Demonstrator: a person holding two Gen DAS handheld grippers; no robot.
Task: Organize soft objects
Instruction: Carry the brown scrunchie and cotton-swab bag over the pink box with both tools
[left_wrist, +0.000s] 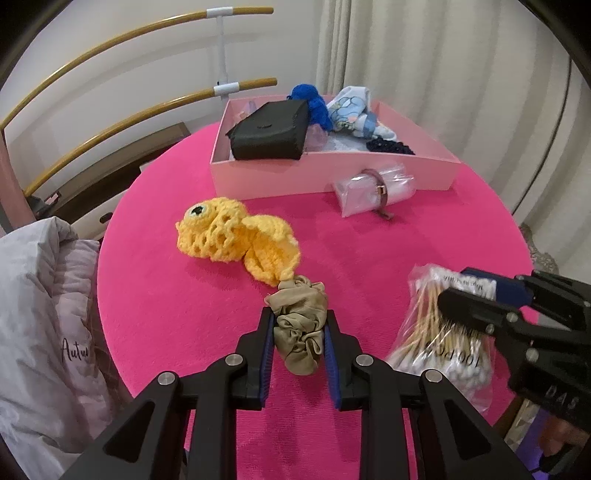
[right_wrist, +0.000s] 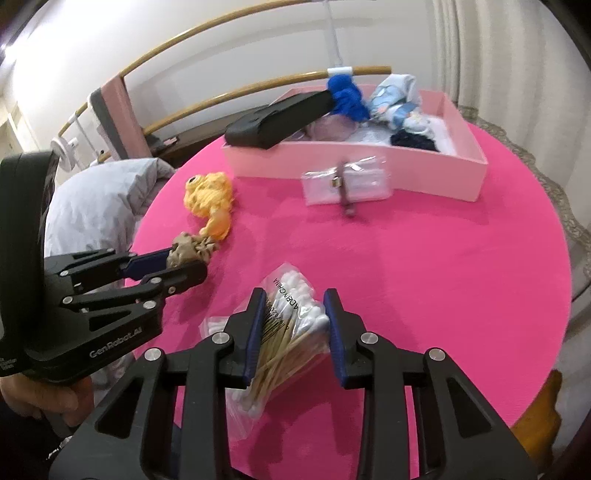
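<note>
My left gripper (left_wrist: 299, 325) is shut on a beige satin scrunchie (left_wrist: 300, 325) just above the pink table; the scrunchie also shows in the right wrist view (right_wrist: 188, 249). My right gripper (right_wrist: 295, 314) is shut on a clear bag of cotton swabs (right_wrist: 291, 332), which also shows in the left wrist view (left_wrist: 439, 339). A yellow crochet fish (left_wrist: 236, 236) lies on the table just beyond the scrunchie. A pink box (left_wrist: 332, 173) at the far side holds a black pouch (left_wrist: 269, 129), a blue yarn toy (left_wrist: 314, 103), a floral cloth (left_wrist: 351, 110) and a dark scrunchie (left_wrist: 391, 146).
A clear packet with a brown strap (left_wrist: 373, 188) lies against the box's front wall. A grey padded garment (left_wrist: 40, 314) hangs off the table's left edge. Curved wooden rails (left_wrist: 110, 103) and curtains (left_wrist: 443, 66) stand behind the round pink table (left_wrist: 184, 314).
</note>
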